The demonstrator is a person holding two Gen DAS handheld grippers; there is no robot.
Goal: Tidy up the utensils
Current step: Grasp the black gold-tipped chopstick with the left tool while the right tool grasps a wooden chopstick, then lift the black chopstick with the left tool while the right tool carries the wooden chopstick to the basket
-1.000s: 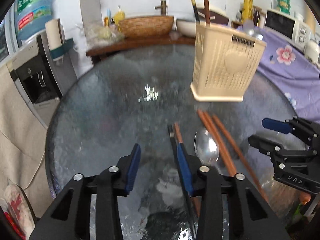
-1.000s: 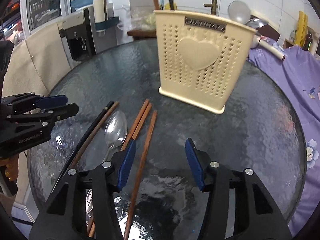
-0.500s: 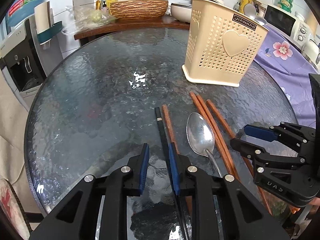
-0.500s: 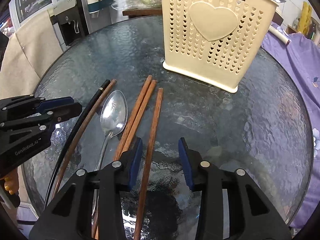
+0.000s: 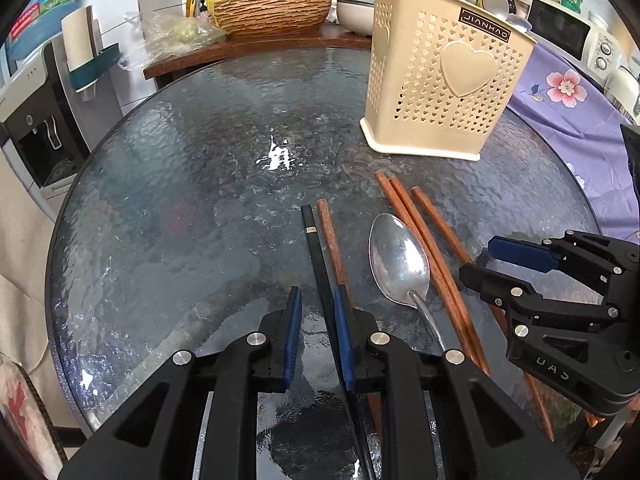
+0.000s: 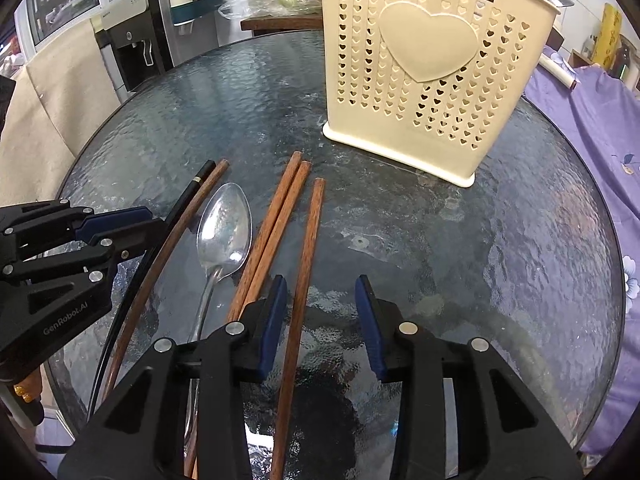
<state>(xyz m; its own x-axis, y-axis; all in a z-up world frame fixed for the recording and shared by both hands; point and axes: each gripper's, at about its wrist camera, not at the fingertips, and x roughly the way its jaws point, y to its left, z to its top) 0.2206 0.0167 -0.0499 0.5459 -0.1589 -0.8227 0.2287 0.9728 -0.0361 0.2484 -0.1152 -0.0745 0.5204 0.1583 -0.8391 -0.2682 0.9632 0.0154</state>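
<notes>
On the round glass table (image 5: 192, 184) lie a black chopstick (image 5: 316, 252), several brown wooden chopsticks (image 5: 416, 224) and a steel spoon (image 5: 398, 260). A cream perforated utensil basket (image 5: 444, 92) stands behind them, some utensils in it. My left gripper (image 5: 318, 312) is low over the table, open, its fingers straddling the black chopstick. My right gripper (image 6: 320, 300) is open with one brown chopstick (image 6: 306, 264) between its fingers, near the left one. The spoon (image 6: 224, 232) and basket (image 6: 432, 72) show in the right wrist view too.
A wooden counter (image 5: 256, 46) with a woven bowl (image 5: 272, 10) and bags stands behind the table. A water dispenser (image 5: 36, 120) is at the left, a purple flowered cloth (image 5: 580, 108) and a microwave at the right.
Both grippers have come down and forward toward the utensils. The left gripper's jaws have narrowed around the black chopstick; the right gripper now straddles a brown chopstick.
</notes>
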